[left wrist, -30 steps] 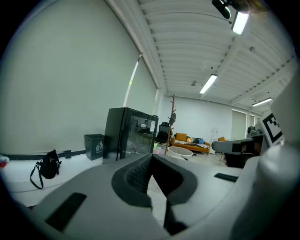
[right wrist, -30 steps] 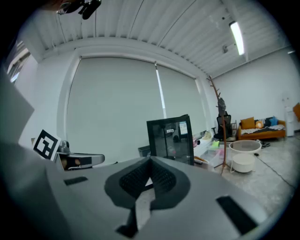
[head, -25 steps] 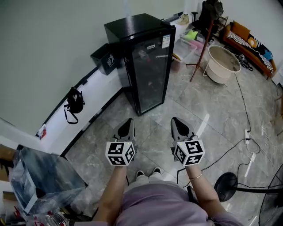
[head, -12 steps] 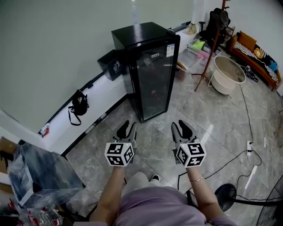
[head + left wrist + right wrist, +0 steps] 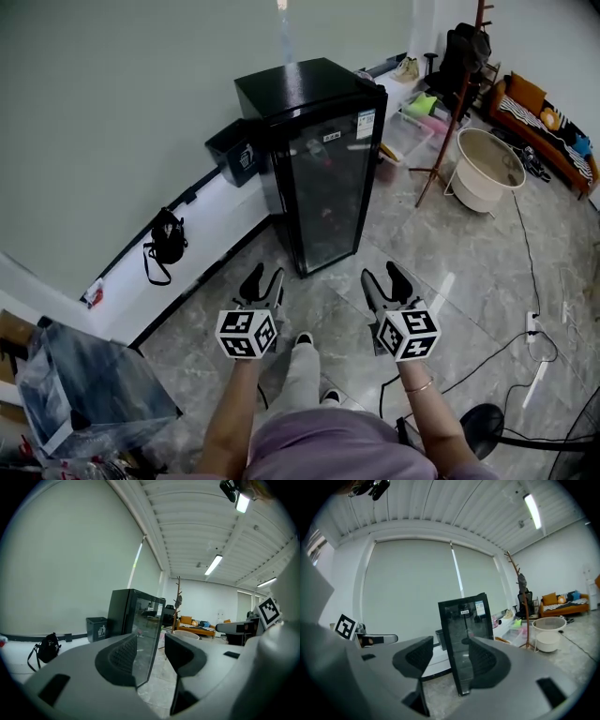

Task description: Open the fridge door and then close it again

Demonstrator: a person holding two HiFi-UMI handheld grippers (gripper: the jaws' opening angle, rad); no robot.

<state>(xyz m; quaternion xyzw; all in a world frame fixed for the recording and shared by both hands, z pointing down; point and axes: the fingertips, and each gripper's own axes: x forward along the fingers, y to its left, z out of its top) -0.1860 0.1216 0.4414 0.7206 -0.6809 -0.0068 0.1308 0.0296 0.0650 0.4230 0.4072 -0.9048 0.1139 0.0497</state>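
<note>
The fridge (image 5: 314, 103) stands with its back to the pale wall, its glass door (image 5: 328, 197) shut flush against the black cabinet. In front of the fridge, well apart from it, the person holds the left gripper (image 5: 263, 281) and the right gripper (image 5: 384, 279) side by side over the grey floor tiles, both pointing at the door. The jaws of each gripper have just been opening and now stand spread, with nothing between the pads. In each gripper view only the distant fridge shows through the gap. The person's shoe (image 5: 304, 339) shows on the tiles on the near side of the fridge, between the two grippers.

A dark waste bin (image 5: 234, 150) sits just beside the fridge's left flank, against the wall. Farther left of the fridge, a black bag (image 5: 166, 236) lies at the foot of the wall. To the right of the fridge stands a wooden coat stand (image 5: 448, 112), and beyond it a white tub (image 5: 489, 169).
</note>
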